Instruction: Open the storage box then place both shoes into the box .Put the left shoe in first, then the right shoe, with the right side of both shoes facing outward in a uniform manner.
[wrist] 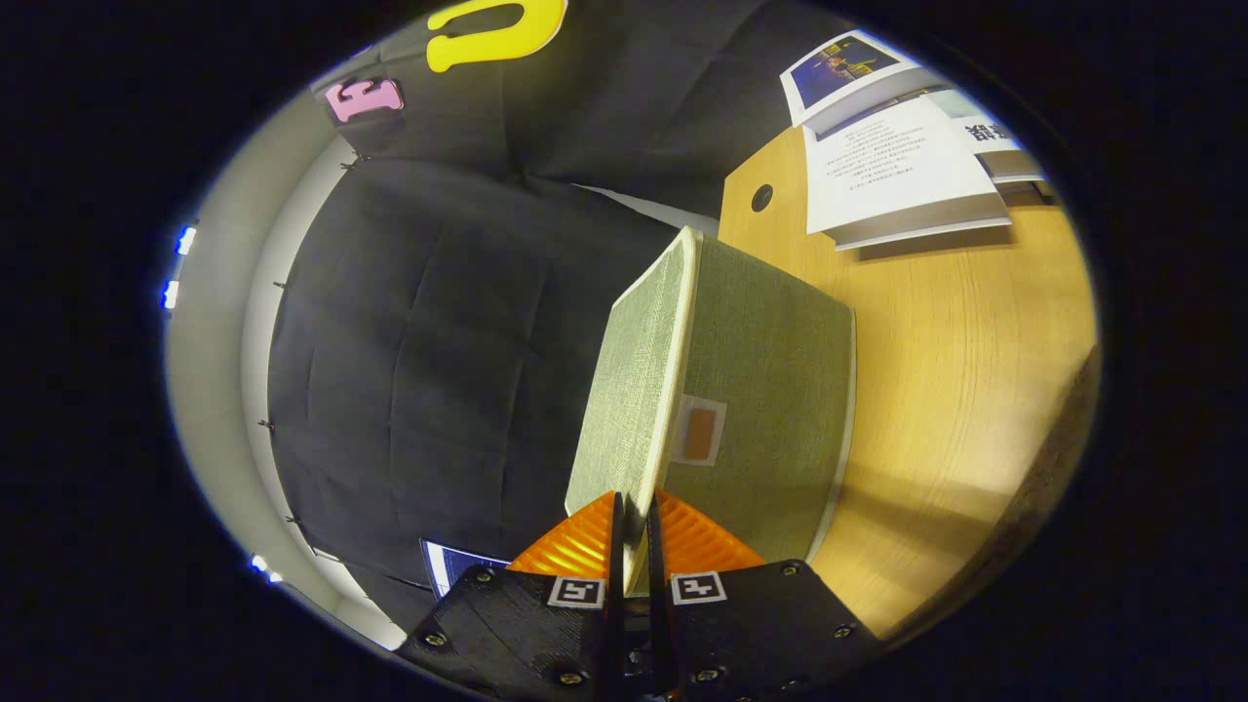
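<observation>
Your gripper (634, 546) has its two fingers drawn close together, with the pale edge of the lid (634, 370) pinched between them, so both fingers press on it. The lid is a flat, stiff panel covered in a coarse grey-green woven cloth, trimmed along its rim in a cream band, and it stands swung up from the box (770, 390), running away from your fingertips toward the booth wall. The box itself is a squarish block wrapped in the same rough fabric, with rounded corners and a light piping down its far side; a small pale tag with an orange-brown patch (700, 431) sits on the face just beyond your fingers. From here you cannot see into the box, so you cannot tell what it holds. The box rests on a smooth wooden table (955, 370) with a fine grain and a round dark hole (761, 198) near its far corner. Beyond the box, well apart from it, lies a stack of printed papers (902, 166) on the table. A dark, rough-textured edge (1048, 487) runs along the table's near side; you cannot tell what it is
</observation>
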Demonstrator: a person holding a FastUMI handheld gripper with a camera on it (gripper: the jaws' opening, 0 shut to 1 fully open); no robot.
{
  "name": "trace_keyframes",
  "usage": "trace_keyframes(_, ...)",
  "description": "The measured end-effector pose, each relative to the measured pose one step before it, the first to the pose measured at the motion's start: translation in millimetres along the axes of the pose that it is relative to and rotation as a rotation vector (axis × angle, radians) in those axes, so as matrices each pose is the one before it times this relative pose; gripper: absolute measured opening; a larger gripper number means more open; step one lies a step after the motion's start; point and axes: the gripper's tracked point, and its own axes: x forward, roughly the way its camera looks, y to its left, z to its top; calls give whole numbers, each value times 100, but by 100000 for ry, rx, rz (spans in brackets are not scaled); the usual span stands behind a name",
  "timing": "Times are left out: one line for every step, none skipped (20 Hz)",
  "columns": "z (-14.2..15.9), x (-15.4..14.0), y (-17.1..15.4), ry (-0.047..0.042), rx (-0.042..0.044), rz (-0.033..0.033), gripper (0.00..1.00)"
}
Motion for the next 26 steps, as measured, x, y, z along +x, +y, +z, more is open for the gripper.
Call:
trace_keyframes(22,90,514,450,978,1794,11)
trace_keyframes(-54,230,301,-474,123,271,10)
trace_keyframes(107,32,50,-653,1051,-976,10)
trace_keyframes(1231,-2465,325,-355,901,-893,5)
trace_keyframes(-246,1181,445,494,801,-1313,3)
trace_keyframes(-243,1287,1041,-124,-816,350,3)
trace_keyframes(206,321,1363,-389,-1736,1203,3)
trace_keyframes(300,22,1746,-316,-1907,1684,3)
trace_keyframes(404,238,1660,-24,-2208,1152,3)
trace_keyframes(251,354,1515,177,-2611,619,3)
trace_keyframes(300,560,1519,488,-2624,405,3)
trace_keyframes(167,620,1535,672,-2634,417,4)
trace_keyframes(266,965,1274,820,-2655,94,3)
trace_keyframes(127,1071,1411,773,-2690,757,5)
trace_keyframes(177,1288,1236,719,-1840,421,5)
trace_keyframes(227,1323,1123,938,-1346,803,5)
trace_keyframes(228,1566,899,845,-1375,797,5)
trace_keyframes(95,1889,793,472,-899,96,6)
trace_keyframes(108,1788,749,846,-673,0,6)
trace_keyframes(-359,1745,737,1071,-61,-179,6)
trace_keyframes(-168,1547,372,998,-770,-283,6)
trace_keyframes(-266,1544,156,932,-1331,-1428,6)
trace_keyframes(-225,1327,121,1209,-877,-735,9)
trace_keyframes(-125,366,324,953,-619,-120,9)
trace_keyframes(252,50,-161,-267,-1418,-1341,11)
trace_keyframes(-347,1429,-185,-324,-1961,-1870,12)
